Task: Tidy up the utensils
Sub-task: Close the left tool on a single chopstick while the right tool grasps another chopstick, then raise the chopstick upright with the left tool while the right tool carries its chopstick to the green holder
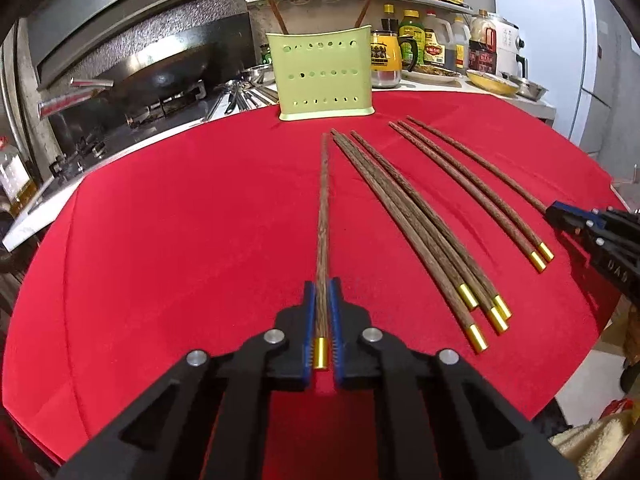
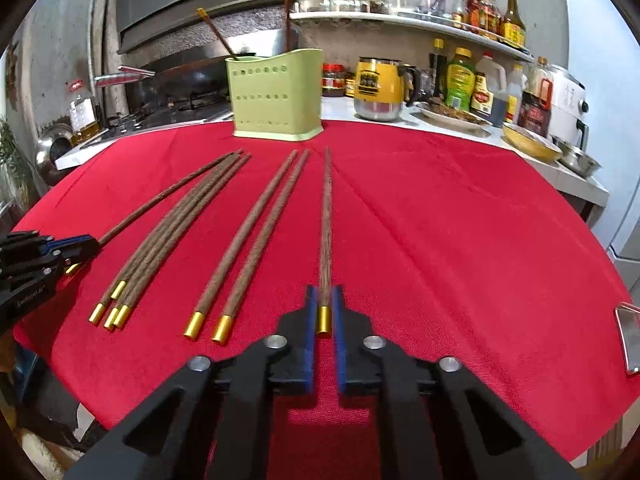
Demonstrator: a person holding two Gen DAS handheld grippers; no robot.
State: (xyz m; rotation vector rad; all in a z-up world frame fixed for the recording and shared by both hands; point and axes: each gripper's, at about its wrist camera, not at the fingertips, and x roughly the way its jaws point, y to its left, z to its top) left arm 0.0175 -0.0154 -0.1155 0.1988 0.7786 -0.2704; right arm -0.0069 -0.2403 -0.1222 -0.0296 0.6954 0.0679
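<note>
The left gripper (image 1: 322, 292) has its blue-padded jaws pressed onto one wooden chopstick (image 1: 323, 216), pinching it near its gold-capped end; the stick runs straight ahead toward the green holder (image 1: 324, 76). The right gripper (image 2: 325, 296) has its jaws on either side of another single chopstick (image 2: 326, 220), just above its gold cap; whether the pads actually press on it cannot be told from this view.

Counted in the left wrist view, seven more chopsticks lie on the cloth besides the pinched one: a bundle of four (image 1: 416, 220), touching and partly crossed, and further right a looser set of three (image 1: 472, 184), the outermost of which runs up to the right gripper's tip. The right wrist view gives the same total: a pair (image 2: 256, 236) side by side just left of the right gripper, and the four-stick bundle beyond it. Two chopsticks already stand tilted in the green holder, one at each end.

The worktop is covered by a red cloth (image 1: 180, 220). Behind it a wok (image 1: 160, 76) sits on a stove, and bottles and a yellow jug (image 1: 386, 56) crowd the counter below a shelf of jars (image 2: 344, 0).

Only the right wrist view shows a shiny flat object (image 2: 630, 336) at the cloth's right edge and a metal pot at far left; only the left wrist view shows metal utensils (image 1: 240, 96) lying left of the holder
</note>
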